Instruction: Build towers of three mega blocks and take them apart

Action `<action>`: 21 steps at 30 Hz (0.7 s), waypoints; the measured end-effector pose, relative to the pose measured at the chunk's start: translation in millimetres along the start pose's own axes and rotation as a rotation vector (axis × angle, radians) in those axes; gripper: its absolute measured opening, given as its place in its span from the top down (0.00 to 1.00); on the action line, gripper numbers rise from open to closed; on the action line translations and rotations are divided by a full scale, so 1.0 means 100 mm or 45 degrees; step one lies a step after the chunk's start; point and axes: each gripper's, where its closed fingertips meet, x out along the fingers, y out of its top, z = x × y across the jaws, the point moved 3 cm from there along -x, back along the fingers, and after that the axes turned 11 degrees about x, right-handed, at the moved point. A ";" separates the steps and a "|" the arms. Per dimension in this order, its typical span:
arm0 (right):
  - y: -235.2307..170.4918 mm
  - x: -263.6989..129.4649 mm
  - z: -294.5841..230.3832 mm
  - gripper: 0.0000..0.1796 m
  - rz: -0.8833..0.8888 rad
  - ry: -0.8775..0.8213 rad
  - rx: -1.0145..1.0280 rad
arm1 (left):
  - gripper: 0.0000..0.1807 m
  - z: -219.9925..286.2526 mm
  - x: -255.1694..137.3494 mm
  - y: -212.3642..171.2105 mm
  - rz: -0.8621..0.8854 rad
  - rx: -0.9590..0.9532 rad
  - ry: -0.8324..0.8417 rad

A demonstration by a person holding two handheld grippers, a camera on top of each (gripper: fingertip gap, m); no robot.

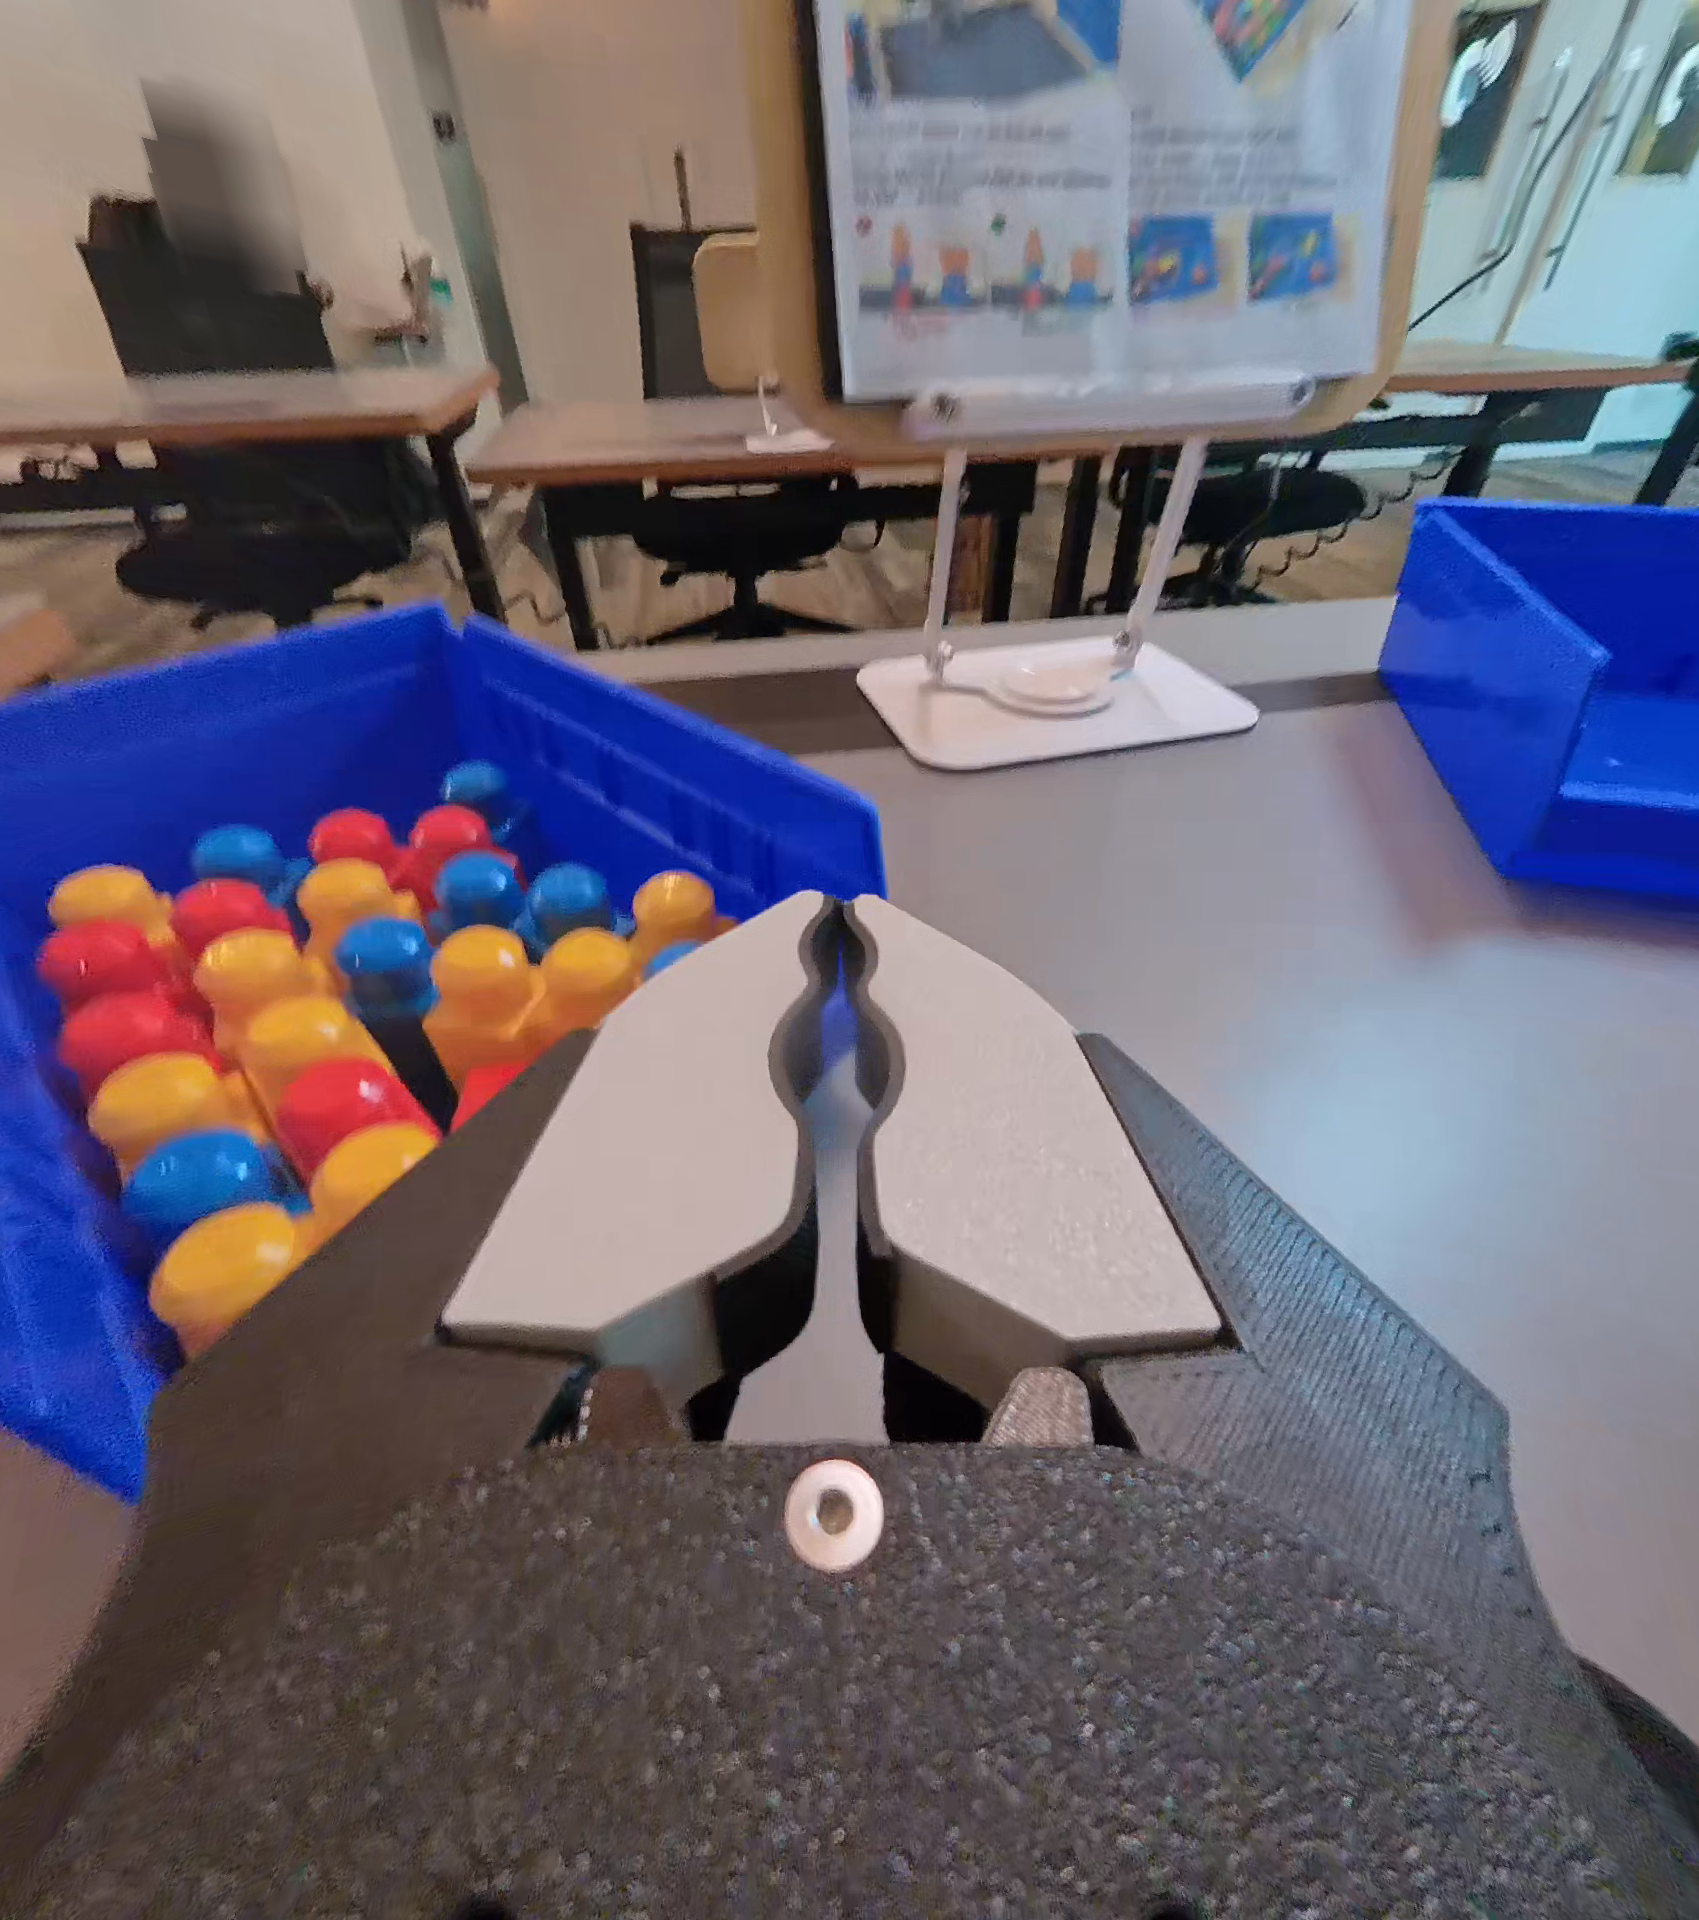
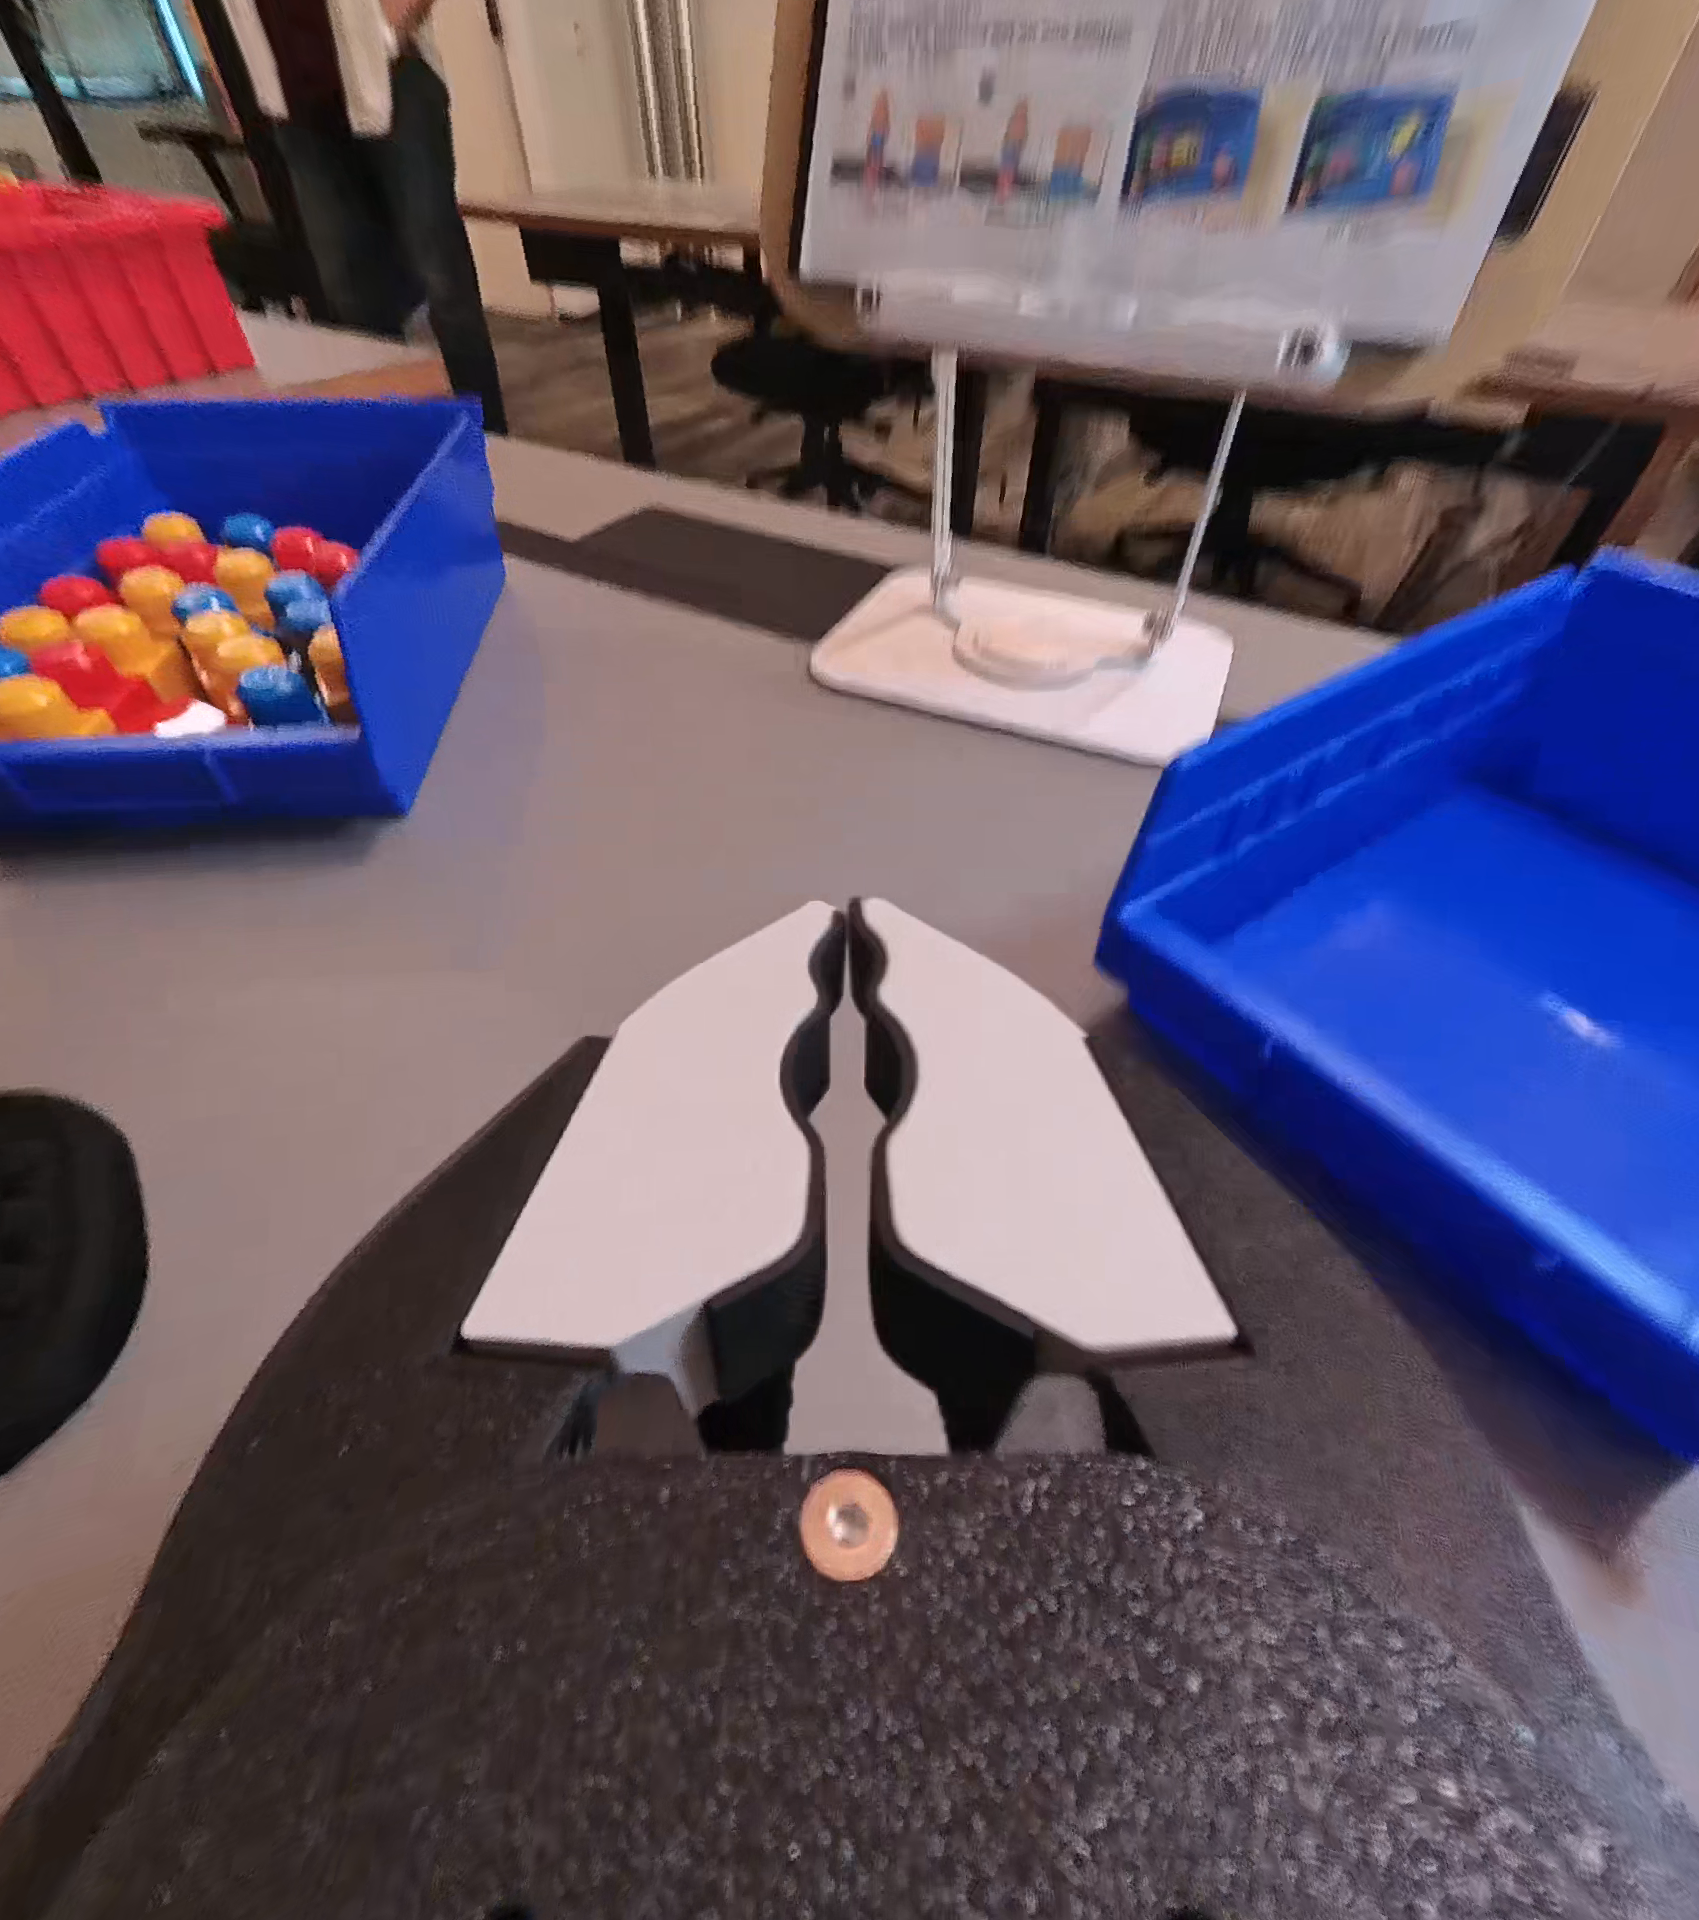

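- Left wrist view: left gripper (image 1: 843, 914) is empty, its fingers (image 1: 679, 1122) together with only a thin slit at the tips.
- It hangs over the grey surface (image 1: 1344, 1091), tips at the near right corner of the full bin (image 1: 616, 748).
- Blocks (image 1: 305, 997) in red, yellow and blue fill that bin, at 9 to 10 o'clock from the tips, studs up and packed close.
- Empty bin (image 1: 1593, 748) sits at 2 o'clock, well apart.
- Sheet stand (image 1: 1053, 707) is at 12 o'clock. Its sheet bears pictures and print; the print is blurred and is not reported.
- Right wrist view: right gripper (image 2: 847, 909) is also empty, fingers (image 2: 699, 1143) together, above bare surface (image 2: 616, 883) between the two bins.
- Full bin (image 2: 409, 623) with blocks (image 2: 149, 634) lies at 10 o'clock, well apart. Empty bin (image 2: 1188, 883) is just beside at 2 to 3 o'clock.
- A red bin (image 2: 45, 301) stands far off at 10 o'clock. No brand marks are legible.
- Judgement: no tower is standing and nothing is held, so this looks like the start of a build.
- Next move calls for the left fingers to part, swing toward 10 o'clock and settle over one block. Tight packing may make a clean single pick difficult.
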 end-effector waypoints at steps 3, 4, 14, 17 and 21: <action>-0.25 -0.13 0.21 1.00 -0.070 -0.141 0.026 | 1.00 -0.04 -0.05 -0.26 -0.124 -0.066 -0.007; -0.30 -0.19 0.29 1.00 -0.065 -0.184 0.045 | 1.00 -0.07 -0.08 -0.31 -0.135 -0.080 -0.002; -0.37 -0.30 0.64 1.00 -0.051 -0.334 0.076 | 1.00 -0.14 -0.06 -0.44 -0.173 -0.070 0.033; -0.36 -0.31 0.64 1.00 -0.045 -0.326 0.086 | 1.00 -0.14 -0.05 -0.44 -0.172 -0.058 0.035; -0.37 -0.29 0.60 1.00 -0.050 -0.307 0.072 | 1.00 -0.12 -0.04 -0.42 -0.168 -0.030 0.036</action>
